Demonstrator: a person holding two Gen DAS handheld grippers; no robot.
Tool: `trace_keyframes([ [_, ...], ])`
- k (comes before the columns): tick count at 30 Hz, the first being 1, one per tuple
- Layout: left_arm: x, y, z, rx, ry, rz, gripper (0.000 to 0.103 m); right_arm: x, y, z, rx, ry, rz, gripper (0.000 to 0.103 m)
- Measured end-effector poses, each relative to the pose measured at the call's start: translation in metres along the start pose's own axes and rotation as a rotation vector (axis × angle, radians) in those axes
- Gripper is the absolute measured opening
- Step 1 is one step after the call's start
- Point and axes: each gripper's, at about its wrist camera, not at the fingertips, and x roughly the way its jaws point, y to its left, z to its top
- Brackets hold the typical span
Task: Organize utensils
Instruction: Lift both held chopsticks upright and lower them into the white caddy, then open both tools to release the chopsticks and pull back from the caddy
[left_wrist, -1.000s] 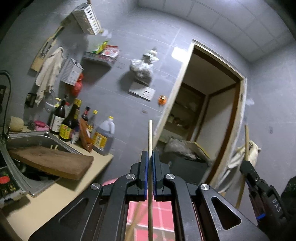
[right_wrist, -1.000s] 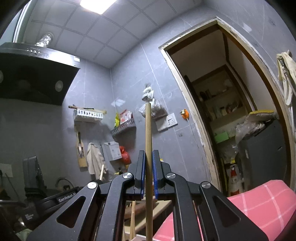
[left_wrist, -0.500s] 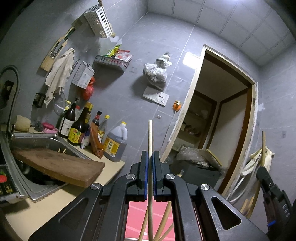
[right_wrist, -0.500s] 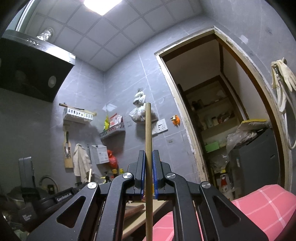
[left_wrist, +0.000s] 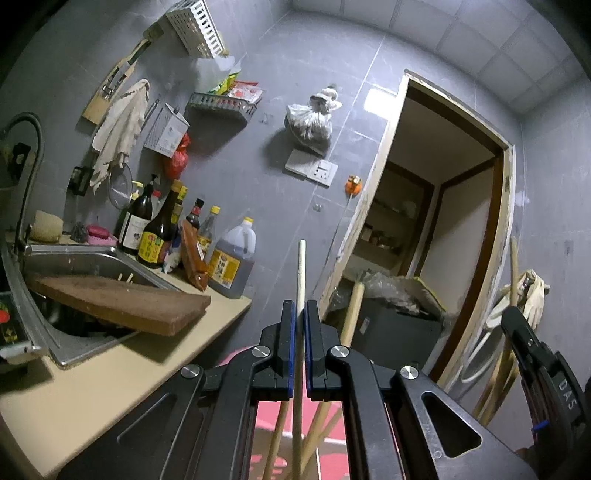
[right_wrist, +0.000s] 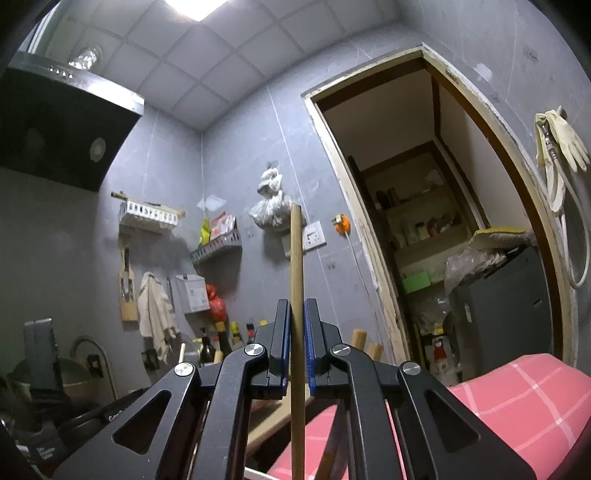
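Chopsticks: each hand-held gripper, left (left_wrist: 300, 314) and right (right_wrist: 295, 314), pinches one slim round wooden stick upright.

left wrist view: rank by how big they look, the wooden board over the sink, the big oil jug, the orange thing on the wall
1. wooden board
2. oil jug
3. orange thing

The board lies nearest the camera, so its lead is partly nearness.

Pale wooden chopstick (left_wrist: 301, 266) is showing against grey wall tiles (left_wrist: 258, 177), black grippers are sporting blue pads (right_wrist: 283, 343), and a pink cloth (right_wrist: 517, 398) is wearing white check lines. Beige surface (left_wrist: 92, 387).
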Motion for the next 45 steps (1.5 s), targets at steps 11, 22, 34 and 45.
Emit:
trace_keyframes([
  [11,-0.011,-0.009,-0.017,0.045,0.047,-0.006,0.003,-0.011,0.005,-0.008,-0.042,0.114,-0.012,0.006],
  [22,-0.013,-0.013,-0.033,0.076,0.134,-0.001,0.003,-0.021,0.004,-0.019,-0.043,0.245,-0.011,0.006],
  [34,-0.019,-0.019,-0.041,0.091,0.183,-0.029,0.005,-0.030,0.006,-0.023,-0.059,0.305,-0.020,0.007],
  [45,-0.033,-0.021,-0.032,0.076,0.173,-0.051,0.011,-0.044,0.008,-0.016,-0.102,0.275,-0.033,0.024],
])
